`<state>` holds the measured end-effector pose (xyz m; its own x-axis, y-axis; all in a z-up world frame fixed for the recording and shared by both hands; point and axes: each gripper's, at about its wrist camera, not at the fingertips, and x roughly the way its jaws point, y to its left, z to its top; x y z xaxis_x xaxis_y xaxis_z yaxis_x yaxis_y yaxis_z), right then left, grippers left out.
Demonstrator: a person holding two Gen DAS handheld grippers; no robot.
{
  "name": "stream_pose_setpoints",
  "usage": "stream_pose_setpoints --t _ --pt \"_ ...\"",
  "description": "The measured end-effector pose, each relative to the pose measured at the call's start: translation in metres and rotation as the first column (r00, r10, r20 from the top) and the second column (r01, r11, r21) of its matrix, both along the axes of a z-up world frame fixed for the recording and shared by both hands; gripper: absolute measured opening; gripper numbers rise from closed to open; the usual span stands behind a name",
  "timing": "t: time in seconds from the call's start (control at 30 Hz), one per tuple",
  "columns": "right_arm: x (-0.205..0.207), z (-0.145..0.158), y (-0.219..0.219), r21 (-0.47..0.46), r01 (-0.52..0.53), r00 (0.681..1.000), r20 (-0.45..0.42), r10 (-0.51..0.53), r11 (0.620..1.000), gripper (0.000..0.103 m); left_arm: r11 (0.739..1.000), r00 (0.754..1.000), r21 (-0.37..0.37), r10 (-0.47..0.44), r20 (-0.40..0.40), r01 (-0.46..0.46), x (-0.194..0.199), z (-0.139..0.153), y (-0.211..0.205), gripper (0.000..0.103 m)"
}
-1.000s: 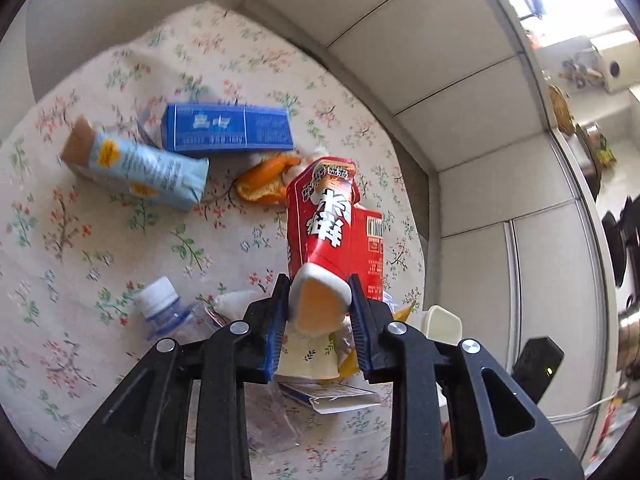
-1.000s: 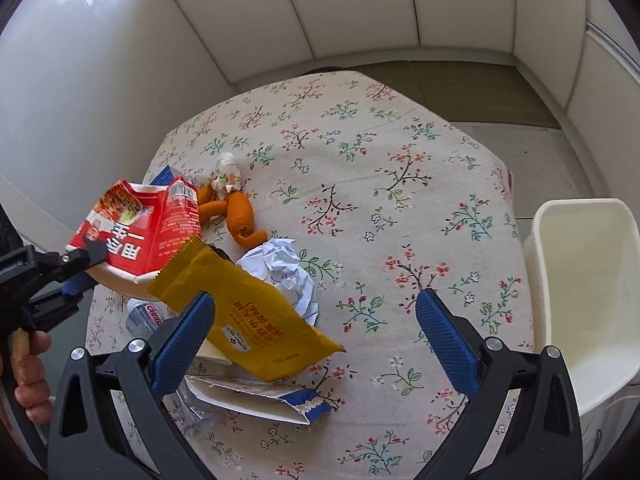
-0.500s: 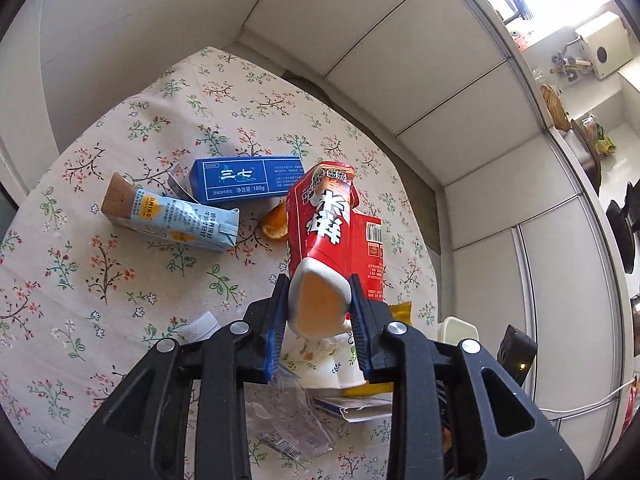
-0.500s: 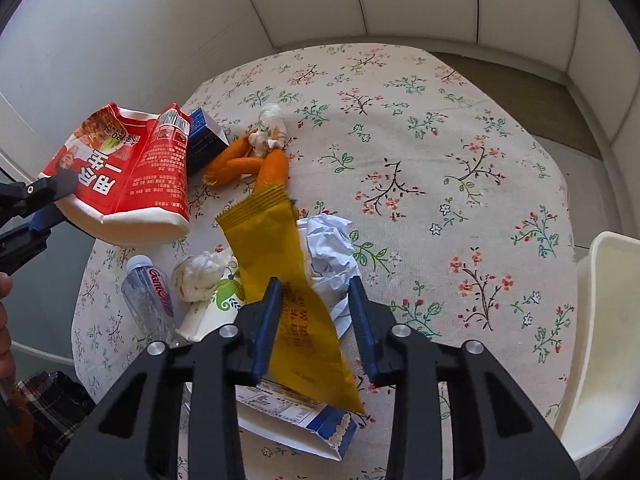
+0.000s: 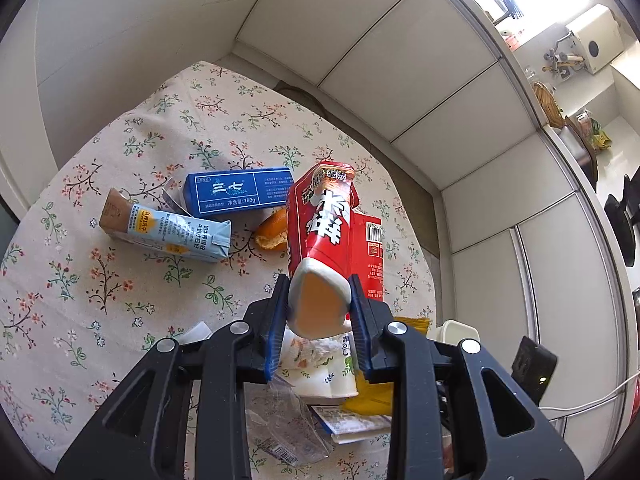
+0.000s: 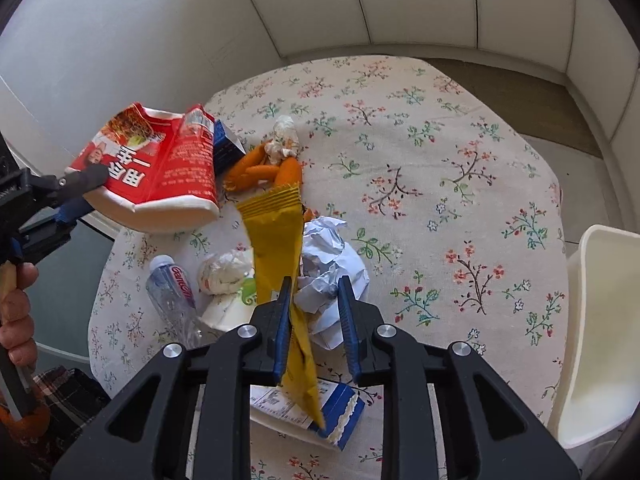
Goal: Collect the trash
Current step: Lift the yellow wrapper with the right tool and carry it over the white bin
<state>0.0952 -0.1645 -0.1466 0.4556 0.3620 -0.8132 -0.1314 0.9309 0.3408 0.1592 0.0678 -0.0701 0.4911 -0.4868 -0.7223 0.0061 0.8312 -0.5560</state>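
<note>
- Left tongs (image 5: 318, 312) are clenched on the base of a red carton (image 5: 332, 232), holding it tilted in the air above the table (image 5: 120, 280).
- Right tongs (image 6: 314, 320) pinch a yellow wrapper (image 6: 278, 240), lifted over crumpled paper (image 6: 332, 264).
- A white bin (image 6: 600, 320) stands beside the table's right edge.

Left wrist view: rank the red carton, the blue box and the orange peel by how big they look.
1. Red carton, though it is nearest the camera, held in the left claw.
2. Blue box.
3. Orange peel, partly hidden.
</note>
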Motion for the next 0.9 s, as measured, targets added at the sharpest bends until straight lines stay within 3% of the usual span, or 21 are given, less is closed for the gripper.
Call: stream_pose_setpoints --t 0.03,0.13,0.27,0.47,0.5,0.53,0.57,0.63,0.77,0.9 --pt "0.002 -0.007 0.002 -0.015 -0.004 1.000 -0.023 0.003 1.000 0.029 1.000 1.000 0.000 -0.003 -0.004 0.003 0.000 -0.001 -0.001 0.028" --pt "0.002 -0.017 0.002 -0.006 -0.007 0.997 -0.071 0.007 1.000 0.054 1.000 1.000 -0.001 -0.009 -0.007 0.009 0.000 -0.001 -0.001 0.028" --pt "0.000 -0.023 0.000 0.045 0.006 0.992 -0.125 0.000 0.999 0.062 1.000 1.000 -0.004 -0.008 -0.011 0.008 0.002 -0.002 0.000 0.028" --pt "-0.006 -0.027 -0.008 0.029 0.040 0.987 -0.157 -0.035 0.999 0.062 1.000 1.000 -0.007 -0.013 -0.014 0.013 0.003 -0.003 0.000 0.029" --pt "-0.006 -0.028 -0.011 0.039 0.044 0.985 -0.166 -0.037 0.998 0.061 1.000 1.000 -0.006 -0.013 -0.014 0.013 0.003 -0.003 0.000 0.029" --pt "-0.007 -0.029 -0.012 0.050 0.046 0.984 -0.175 -0.037 0.998 0.049 1.000 1.000 -0.006 -0.013 -0.015 0.013 0.003 -0.003 0.000 0.029" --pt "-0.007 -0.030 -0.011 0.060 0.047 0.983 -0.182 -0.035 0.997 0.030 1.000 1.000 -0.006 -0.013 -0.017 0.013 0.003 -0.004 0.000 0.029" --pt "-0.008 -0.031 -0.008 0.075 0.038 0.982 -0.185 -0.024 0.996 0.014 1.000 1.000 -0.007 -0.013 -0.020 0.013 0.004 -0.005 0.000 0.029" --pt "-0.012 -0.019 0.002 0.067 0.011 0.991 -0.132 -0.002 0.998 0.005 1.000 1.000 -0.002 -0.017 -0.014 0.017 0.003 -0.004 -0.001 0.029" --pt "-0.017 -0.002 0.006 0.079 -0.009 0.997 -0.072 0.015 0.997 0.005 1.000 1.000 -0.007 -0.011 -0.020 0.010 0.003 -0.005 -0.001 0.029"
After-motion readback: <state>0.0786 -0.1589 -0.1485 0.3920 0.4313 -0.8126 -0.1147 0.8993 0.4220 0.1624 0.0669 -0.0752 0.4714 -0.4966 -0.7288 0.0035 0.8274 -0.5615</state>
